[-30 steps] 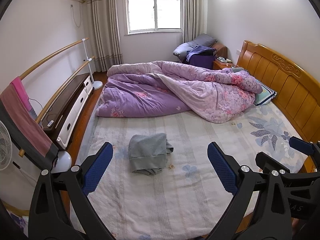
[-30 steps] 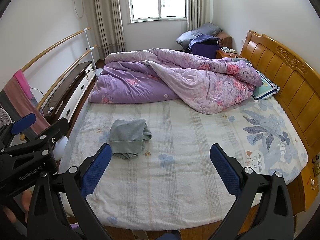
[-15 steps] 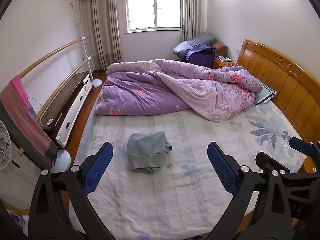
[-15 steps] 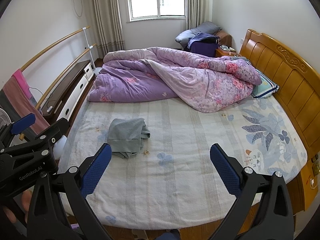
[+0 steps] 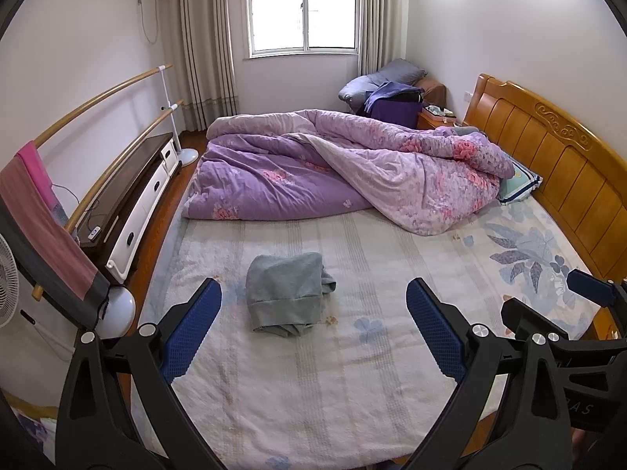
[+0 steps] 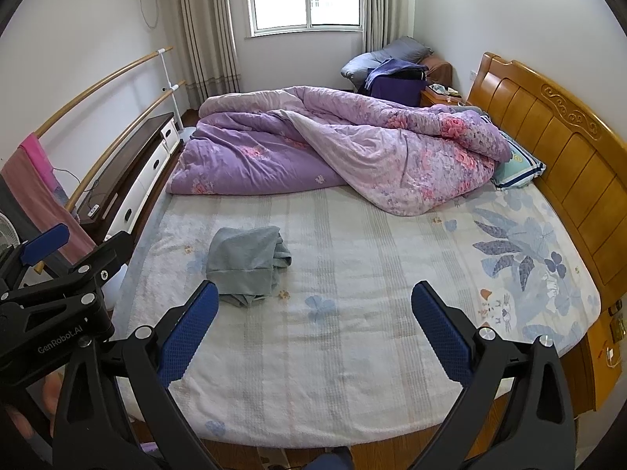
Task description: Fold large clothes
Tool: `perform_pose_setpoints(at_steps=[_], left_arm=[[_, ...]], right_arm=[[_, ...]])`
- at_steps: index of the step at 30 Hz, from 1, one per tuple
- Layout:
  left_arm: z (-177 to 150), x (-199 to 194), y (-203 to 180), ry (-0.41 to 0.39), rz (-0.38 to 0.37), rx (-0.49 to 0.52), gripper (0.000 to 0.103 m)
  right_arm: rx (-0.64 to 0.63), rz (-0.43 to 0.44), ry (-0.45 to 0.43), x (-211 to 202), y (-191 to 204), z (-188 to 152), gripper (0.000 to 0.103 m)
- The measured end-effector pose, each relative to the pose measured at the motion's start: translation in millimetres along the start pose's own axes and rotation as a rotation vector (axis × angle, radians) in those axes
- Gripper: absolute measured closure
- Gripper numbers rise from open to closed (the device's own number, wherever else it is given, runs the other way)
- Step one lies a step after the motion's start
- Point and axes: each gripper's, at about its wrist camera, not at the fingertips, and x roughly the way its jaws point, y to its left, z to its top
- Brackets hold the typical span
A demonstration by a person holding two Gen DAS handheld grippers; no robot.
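Here, a wide wooden-framed bed (image 5: 548, 164) with a pale striped and flower-printed sheet fills most of both views, its honey-coloured carved headboard running along the right. A big rumpled purple and pink floral quilt (image 5: 352, 172) is heaped across the far half of the mattress, one end lying over a light blue pillow (image 6: 517, 164) beside the headboard. Along the left wall stands a low dark-topped white-fronted cabinet (image 5: 133, 203), with two long wooden rails (image 5: 102, 94) above it and a pink towel (image 5: 35, 180) draped over the near end. A white standing fan (image 5: 8, 278) shows at the left edge.

The task's thing, a grey-blue folded garment (image 5: 288, 293), lies on the bare near half of the sheet, left of centre and well apart from the quilt; a loose bit of cloth sticks out at its right side and its lower edge is bunched.

The left gripper (image 5: 313, 305) hangs above the near edge of the bed with its blue-padded fingers spread wide, clear of the garment. The right gripper (image 6: 313, 309) is held just beside it, likewise spread wide and clasping nothing.
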Motion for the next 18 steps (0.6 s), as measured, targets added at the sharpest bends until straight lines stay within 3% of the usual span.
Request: perform_pose_setpoints(at_steps=[18], left_arm=[[-11.1,22.5,1.8,0.037,-0.027,-0.020,0.007]], right_arm=[[-0.002,-0.007,0.040,24.3,6.2,6.2,0.008]])
